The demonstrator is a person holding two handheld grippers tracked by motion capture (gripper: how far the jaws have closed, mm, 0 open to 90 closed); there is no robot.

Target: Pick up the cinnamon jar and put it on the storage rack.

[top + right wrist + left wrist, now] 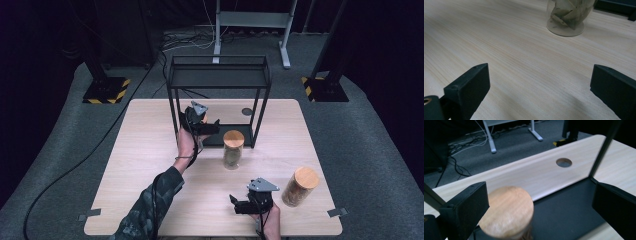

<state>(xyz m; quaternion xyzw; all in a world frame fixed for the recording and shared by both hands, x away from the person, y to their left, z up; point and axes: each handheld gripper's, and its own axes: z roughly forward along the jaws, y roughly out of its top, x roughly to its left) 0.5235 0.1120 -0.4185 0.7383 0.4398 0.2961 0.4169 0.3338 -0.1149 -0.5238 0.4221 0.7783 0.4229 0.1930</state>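
The table is a pale wooden top standing on grey carpet, with a round hole near its far edge. At the far middle of the table stands a black metal shelf rack, an open frame with a top tray and a dark bottom shelf that rests on the wood. In the left gripper view a jar with a round wooden lid stands on the near left part of that bottom shelf; the lid lies between the two black jaws, close against the left jaw and well apart from the right one. The left hand-held gripper is released, its jaws spread wide at the front of the rack's lower opening. A second jar, glass with a wooden lid and pale dried leaves inside, stands upright on the table just in front of the rack. A third jar, also wooden-lidded and holding brownish contents, stands near the right front of the table. The right hand-held gripper sits low over the near edge, beside that third jar, also released, with bare wood between its jaws.
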